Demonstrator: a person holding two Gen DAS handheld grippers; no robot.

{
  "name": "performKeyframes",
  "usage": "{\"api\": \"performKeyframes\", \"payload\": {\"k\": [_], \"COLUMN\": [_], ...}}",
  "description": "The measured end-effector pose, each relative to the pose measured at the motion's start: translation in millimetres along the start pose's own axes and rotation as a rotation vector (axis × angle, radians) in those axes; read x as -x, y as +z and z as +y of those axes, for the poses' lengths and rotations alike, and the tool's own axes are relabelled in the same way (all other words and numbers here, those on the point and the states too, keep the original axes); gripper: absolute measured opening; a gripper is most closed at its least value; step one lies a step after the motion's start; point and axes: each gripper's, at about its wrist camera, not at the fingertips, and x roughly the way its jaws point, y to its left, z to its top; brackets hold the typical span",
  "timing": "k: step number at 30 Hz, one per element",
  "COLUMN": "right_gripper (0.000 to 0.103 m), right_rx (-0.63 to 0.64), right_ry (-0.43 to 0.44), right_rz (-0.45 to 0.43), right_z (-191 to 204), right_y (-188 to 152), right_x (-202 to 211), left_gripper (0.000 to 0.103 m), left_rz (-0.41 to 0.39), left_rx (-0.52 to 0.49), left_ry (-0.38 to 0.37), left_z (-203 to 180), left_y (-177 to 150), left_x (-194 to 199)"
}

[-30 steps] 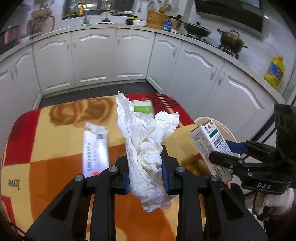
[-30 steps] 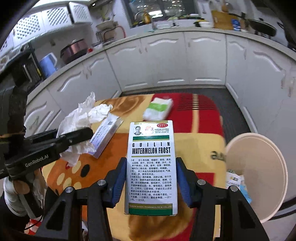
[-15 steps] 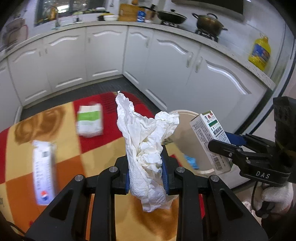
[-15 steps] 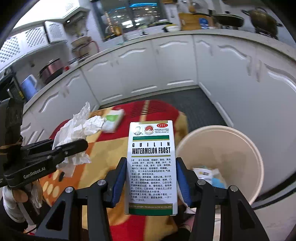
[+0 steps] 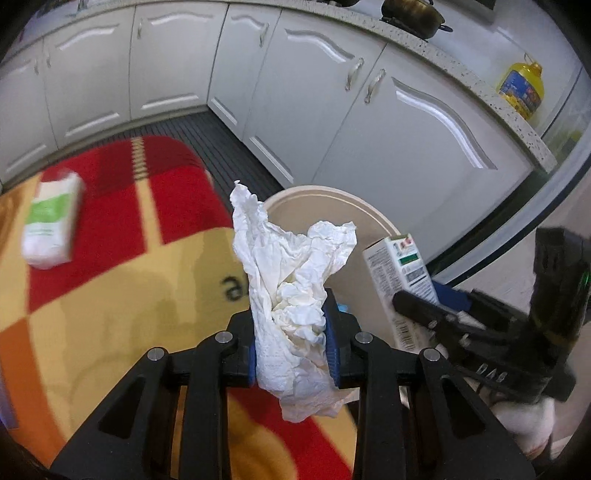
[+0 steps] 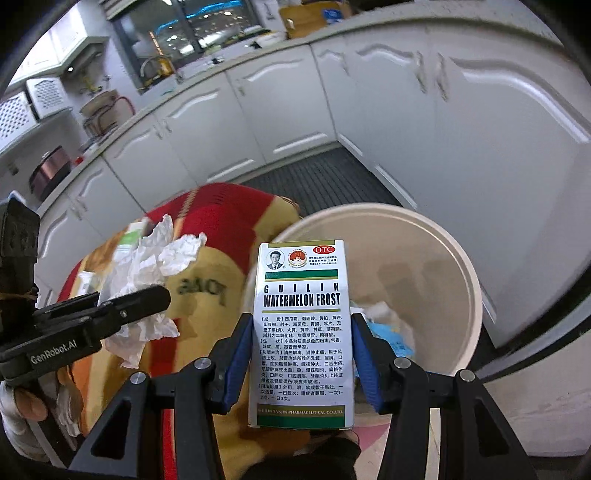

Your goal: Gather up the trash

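My left gripper (image 5: 291, 332) is shut on a crumpled white tissue (image 5: 291, 280) and holds it above the blanket-covered table's right edge, beside the beige trash bin (image 5: 332, 195). My right gripper (image 6: 301, 354) is shut on a white medicine box (image 6: 301, 332) marked "Watermelon Frost" and holds it upright over the near rim of the bin (image 6: 443, 258). The bin holds some paper and blue scraps (image 6: 388, 332). The right gripper with the box (image 5: 402, 280) shows in the left wrist view; the left gripper with the tissue (image 6: 147, 273) shows in the right wrist view.
A white and green tissue pack (image 5: 51, 221) lies on the red, yellow and orange blanket (image 5: 129, 266). White kitchen cabinets (image 5: 332, 110) curve round behind the table and bin. A yellow oil bottle (image 5: 521, 88) and a pot (image 5: 410, 14) stand on the counter.
Both grippers have swung to the right, away from the table's middle and towards the bin. The medicine box is now over the bin's rim. Both holds are unchanged.
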Motion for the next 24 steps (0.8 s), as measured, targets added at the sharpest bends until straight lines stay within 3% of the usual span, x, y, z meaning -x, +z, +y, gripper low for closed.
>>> {"api": "performKeyframes", "payload": {"k": [2,4,6,10,18,24], "right_gripper": [0.050,0.050,0.050,0.066,0.066,0.066], "right_rx": [-0.002,-0.010,-0.019,-0.044,-0.064,-0.036], "right_ry": [-0.015,-0.025,-0.034,-0.050,-0.042,-0.038], "right_rz": [0.007,0.016,0.028,0.042,0.050,0.033], "right_z": [-3,-9,-14,-21,-21,-7], "right_y": [0,0,0,0,-4,-6], "right_x": [-5,-12,-19,-27,-26,-18], "left_gripper": [0.030,0.042,0.072,0.073,0.073,0.073], "left_rz": [-0.003,0.001,0.007,0.006,-0.020,-0.068], "left_rx": [0.007,0.017,0.035,0.058,0.039,0.011], "left_ry": [-0.014,-0.037,-0.065,-0.069,-0.040,0.024], "left_z": [-3,-4,0,5,9,9], "left_y": [2,3,3,2,-2,-9], "left_x": [-7,-14,-16,-15,3,20]}}
